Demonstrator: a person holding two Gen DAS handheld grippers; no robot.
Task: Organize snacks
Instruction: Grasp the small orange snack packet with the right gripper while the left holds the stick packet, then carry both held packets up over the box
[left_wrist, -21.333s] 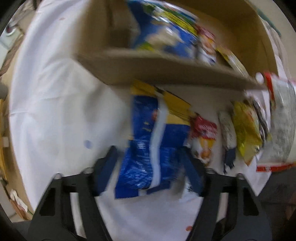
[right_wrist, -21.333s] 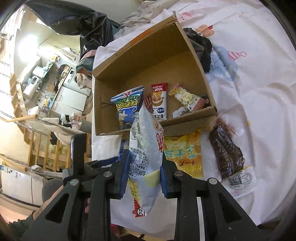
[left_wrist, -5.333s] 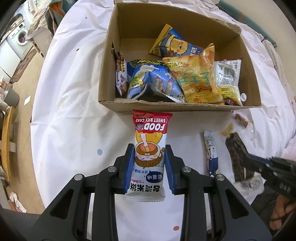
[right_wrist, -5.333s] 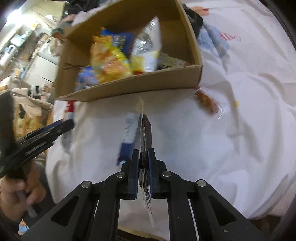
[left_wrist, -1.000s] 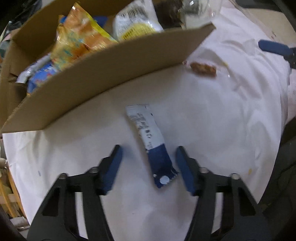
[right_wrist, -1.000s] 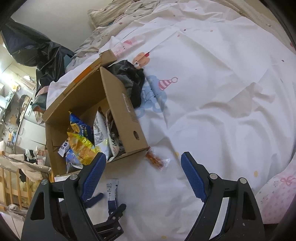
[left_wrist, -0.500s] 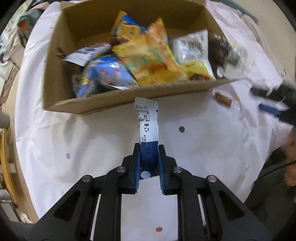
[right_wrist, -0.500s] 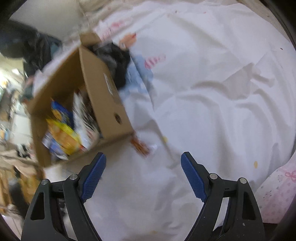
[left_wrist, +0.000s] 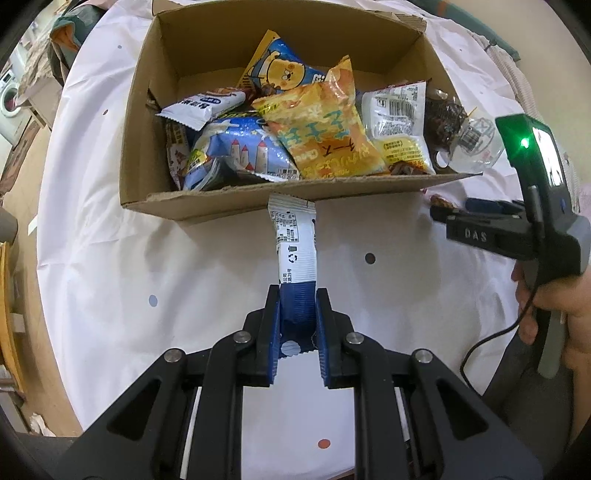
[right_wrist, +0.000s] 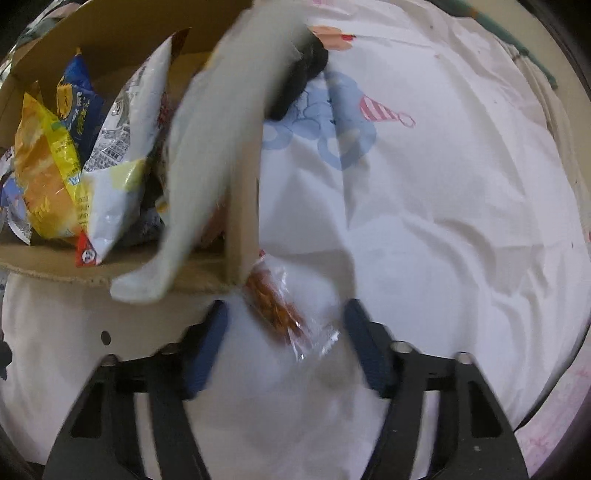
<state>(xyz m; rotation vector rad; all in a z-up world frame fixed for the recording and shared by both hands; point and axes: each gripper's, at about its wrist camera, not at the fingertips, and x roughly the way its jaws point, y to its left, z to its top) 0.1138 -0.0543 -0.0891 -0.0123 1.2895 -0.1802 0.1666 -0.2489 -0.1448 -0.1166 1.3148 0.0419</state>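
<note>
Left wrist view. Landmark: cardboard box (left_wrist: 207, 206), open-topped, standing on a white dotted sheet (left_wrist: 110, 258).
- Left claw (left_wrist: 297, 332): clamped on the blue lower end of a slim white-and-blue snack packet (left_wrist: 293, 243). The packet stands up from the claw, and its top edge reaches the box's near wall from outside.
- Inside the box: orange-yellow chip bag (left_wrist: 325, 136) at centre; blue bag with castle print (left_wrist: 240, 155) to its left; white bar wrapper (left_wrist: 203, 109) above that; blue bag with a bear face (left_wrist: 280, 74) toward the far wall; white-and-yellow bag (left_wrist: 400, 125) to the right; clear bag of dark snacks (left_wrist: 454, 125) over the right corner.
- Right claw (left_wrist: 461, 214): at the box's near right corner, held by a hand (left_wrist: 554, 310); its opening cannot be told from here.

Right wrist view. Landmark: the same cardboard box (right_wrist: 242, 206), seen at its corner.
- Right claw (right_wrist: 286, 347): spread wide, gripping nothing.
- Clear packet of orange-brown snacks (right_wrist: 280, 310): lying on the sheet (right_wrist: 443, 240) just outside the box corner, between the claw's fingers, which stand apart from it.
- In the box: yellow-orange bag (right_wrist: 44, 177), blue bag (right_wrist: 79, 107), white-and-yellow bag (right_wrist: 118, 155).
- A pale blurred shape crosses the box; it is too blurred to identify.
</note>
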